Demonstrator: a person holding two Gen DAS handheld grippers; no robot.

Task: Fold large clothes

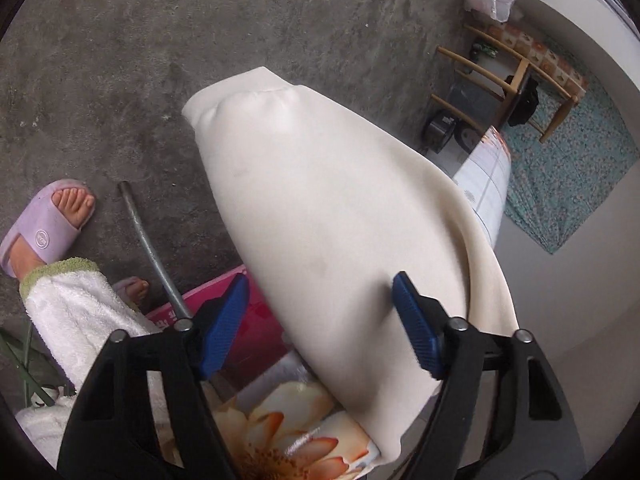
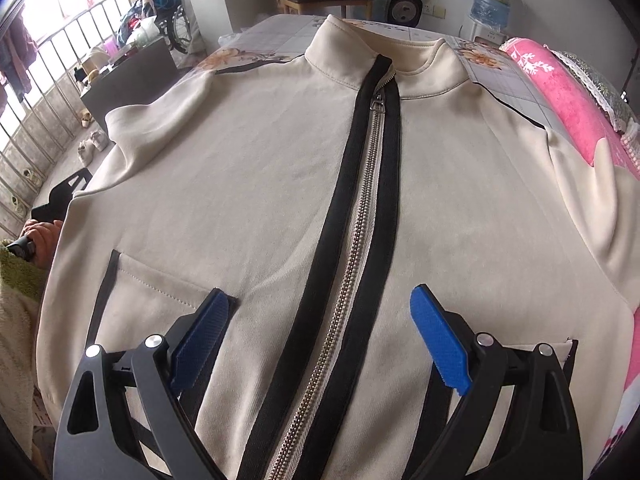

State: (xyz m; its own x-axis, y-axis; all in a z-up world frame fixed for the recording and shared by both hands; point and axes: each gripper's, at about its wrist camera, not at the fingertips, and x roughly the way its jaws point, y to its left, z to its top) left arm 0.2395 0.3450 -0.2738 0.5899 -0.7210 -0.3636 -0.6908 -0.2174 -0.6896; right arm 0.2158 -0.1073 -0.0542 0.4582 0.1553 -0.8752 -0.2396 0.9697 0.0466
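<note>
Floral-clothed table carrying a cream jacket, front up, zipped; one sleeve overhangs its edge between the parted left gripper. Right gripper hovers open.

Cream jacket, black zip tape; pink blanket; floral tablecloth; lilac slipper.
</note>
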